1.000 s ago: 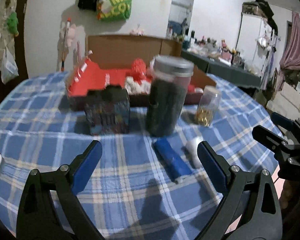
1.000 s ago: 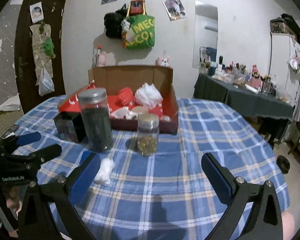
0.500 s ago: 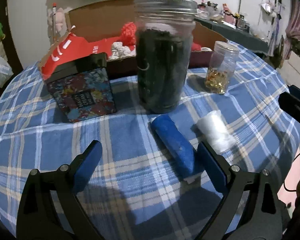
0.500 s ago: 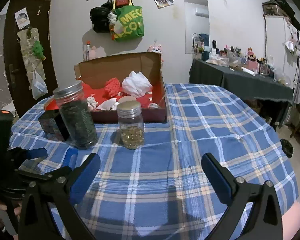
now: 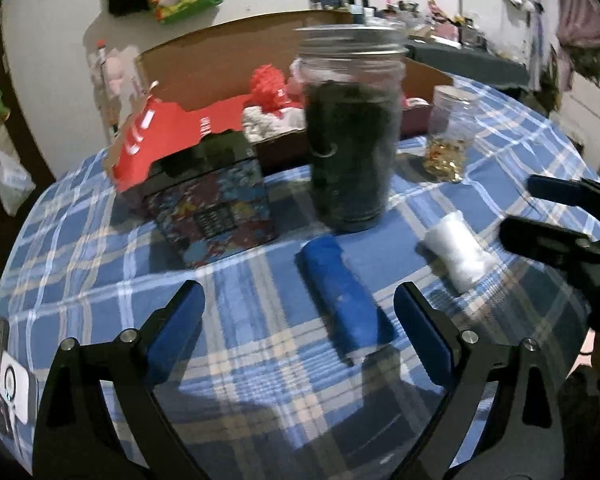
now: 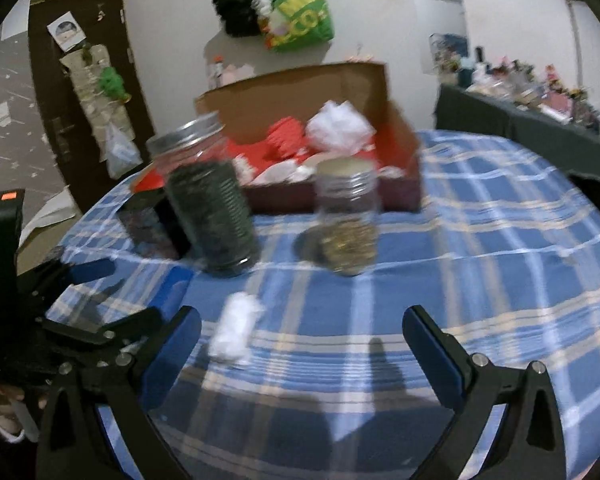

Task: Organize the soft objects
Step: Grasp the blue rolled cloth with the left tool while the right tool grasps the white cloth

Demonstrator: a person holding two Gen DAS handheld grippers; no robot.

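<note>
A blue rolled cloth (image 5: 344, 296) lies on the checked tablecloth between the fingers of my open left gripper (image 5: 300, 332), nearer the right one. A white soft wad (image 5: 458, 254) lies to its right; in the right wrist view it (image 6: 236, 330) sits just ahead of my open right gripper (image 6: 300, 352), near the left finger. A cardboard box (image 5: 236, 68) with a red inside stands at the back and holds red (image 6: 286, 134) and white (image 6: 340, 126) soft things. Both grippers are empty.
A tall jar of dark contents (image 5: 352, 132), a small jar of golden bits (image 6: 346, 220) and a patterned black tin (image 5: 216, 208) stand in front of the box. My right gripper shows at the right edge of the left wrist view (image 5: 560, 216). A cluttered dark table (image 6: 540, 120) stands behind.
My left gripper has drawn back a little and turned left, the blue cloth staying between its fingers. My right gripper has come lower and closer to the white wad.
</note>
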